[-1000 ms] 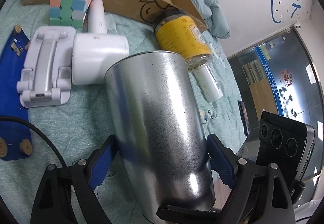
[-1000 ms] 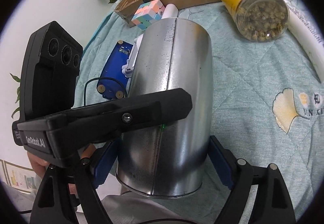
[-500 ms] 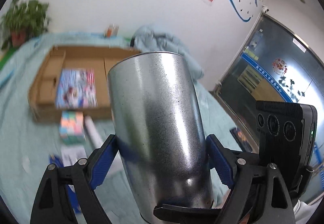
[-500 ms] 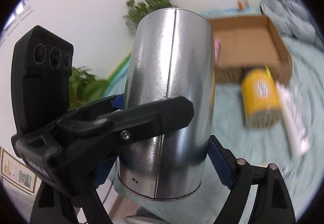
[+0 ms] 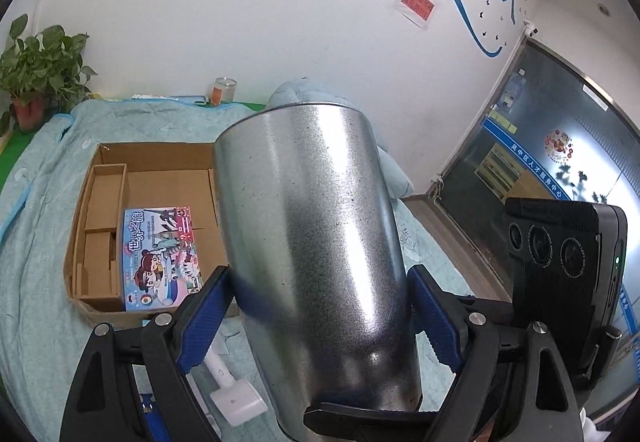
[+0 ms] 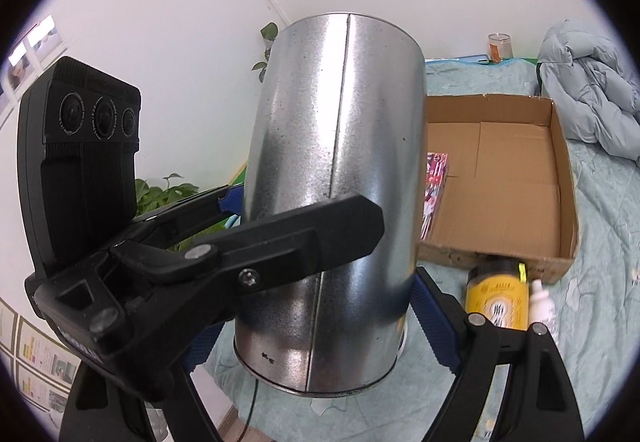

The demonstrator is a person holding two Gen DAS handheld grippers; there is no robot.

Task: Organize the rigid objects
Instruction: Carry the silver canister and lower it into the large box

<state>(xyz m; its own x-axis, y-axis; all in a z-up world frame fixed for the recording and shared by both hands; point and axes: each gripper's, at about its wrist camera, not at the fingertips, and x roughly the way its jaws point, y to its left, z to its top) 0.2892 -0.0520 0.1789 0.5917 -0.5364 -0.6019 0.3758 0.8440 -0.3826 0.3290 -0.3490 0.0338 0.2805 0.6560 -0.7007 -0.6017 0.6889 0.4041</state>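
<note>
The left tool (image 5: 320,306) is clamped on a metal can (image 5: 316,242), its blue pads (image 5: 204,314) pressed against the can's two sides near the lower end. The right tool (image 6: 320,306) is clamped on the same can (image 6: 336,178) from the opposite side, with one blue pad (image 6: 434,322) seen against the can's lower right edge, and one black finger of the left tool (image 6: 296,246) is seen laid across the can's front. The can is thus held between both tools, lifted clear above the bed's light green quilt (image 5: 36,322), with its length tilted. Behind the can an open cardboard box (image 5: 104,226) is seen lying on the quilt, and a colourful printed packet (image 5: 158,258) lies flat inside the box, at the can's left in the left wrist view. Below the can, on the quilt, a white plastic device (image 5: 236,398) is partly seen. At the near wall of the box, right of the can in the right wrist view, a yellow-labelled jar (image 6: 498,298) lies on its side with a white bottle (image 6: 540,306) just beside it. Beyond the box a grey padded jacket (image 6: 588,94) is heaped on the quilt, and a potted plant (image 5: 36,74) stands by the wall.
</note>
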